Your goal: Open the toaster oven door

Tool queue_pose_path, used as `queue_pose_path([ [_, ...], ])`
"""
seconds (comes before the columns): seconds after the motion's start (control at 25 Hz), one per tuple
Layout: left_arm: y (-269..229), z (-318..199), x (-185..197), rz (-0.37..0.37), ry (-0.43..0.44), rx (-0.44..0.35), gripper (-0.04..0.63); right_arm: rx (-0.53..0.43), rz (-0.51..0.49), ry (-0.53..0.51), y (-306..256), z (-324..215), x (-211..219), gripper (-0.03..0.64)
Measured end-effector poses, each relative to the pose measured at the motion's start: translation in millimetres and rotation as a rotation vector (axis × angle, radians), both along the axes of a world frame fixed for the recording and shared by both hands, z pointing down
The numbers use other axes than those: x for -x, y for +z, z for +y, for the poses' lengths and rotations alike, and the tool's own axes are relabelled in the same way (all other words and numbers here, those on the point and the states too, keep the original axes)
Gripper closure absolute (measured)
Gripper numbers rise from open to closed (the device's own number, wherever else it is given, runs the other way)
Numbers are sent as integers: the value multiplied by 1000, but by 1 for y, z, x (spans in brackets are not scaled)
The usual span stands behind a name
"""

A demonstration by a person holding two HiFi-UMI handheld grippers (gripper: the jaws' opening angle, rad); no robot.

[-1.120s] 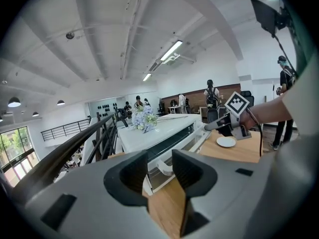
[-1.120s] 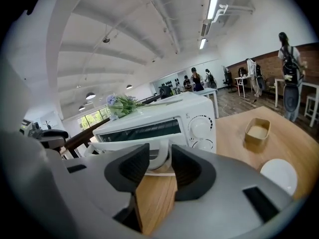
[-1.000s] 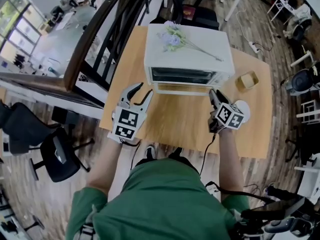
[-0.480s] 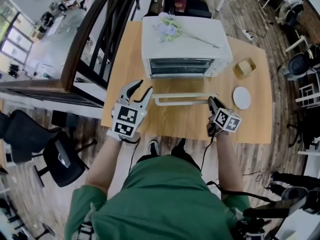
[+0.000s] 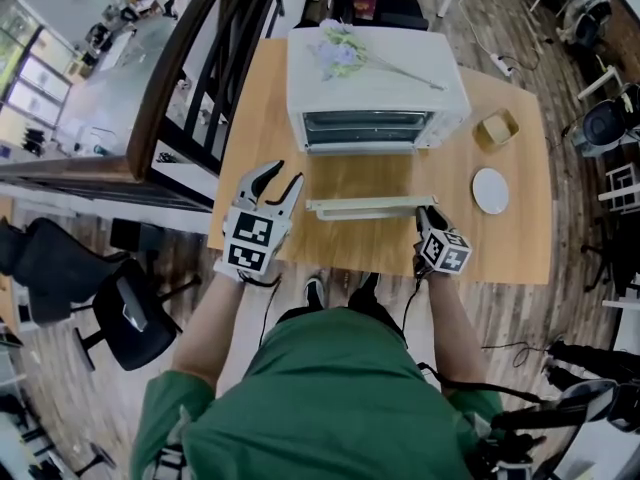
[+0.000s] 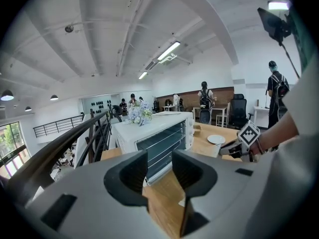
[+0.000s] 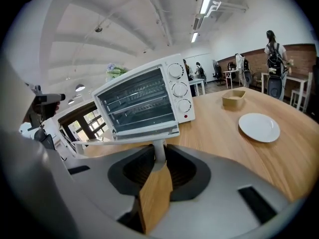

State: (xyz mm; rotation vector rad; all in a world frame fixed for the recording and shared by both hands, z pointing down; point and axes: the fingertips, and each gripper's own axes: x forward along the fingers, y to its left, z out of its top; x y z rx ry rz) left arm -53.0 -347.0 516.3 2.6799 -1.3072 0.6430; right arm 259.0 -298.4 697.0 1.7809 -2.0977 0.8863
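A white toaster oven (image 5: 375,78) stands at the table's far side, its racks showing. Its door (image 5: 365,208) hangs down flat toward me. My right gripper (image 5: 430,216) is at the right end of the door handle. In the right gripper view the white handle post (image 7: 159,151) sits between the pads, and the jaws of the right gripper (image 7: 159,158) are closing on it. My left gripper (image 5: 275,183) hovers left of the door, open, with nothing between its fingers. The left gripper view looks past the left gripper (image 6: 159,171) at the oven (image 6: 154,136).
Pale artificial flowers (image 5: 340,53) lie on top of the oven. A white plate (image 5: 491,190) and a small wooden box (image 5: 497,128) sit to the oven's right on the wooden table (image 5: 510,248). A dark railing runs along the left, with office chairs around.
The oven door has swung from almost shut down to flat. My right gripper came toward me with the handle. The left gripper has barely moved.
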Motion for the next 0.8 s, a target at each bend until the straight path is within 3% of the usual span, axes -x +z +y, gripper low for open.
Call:
queue_pose_path([
  [0.8, 21, 2, -27, 7, -16, 55, 430, 151, -46, -1, 58, 22, -3, 517],
])
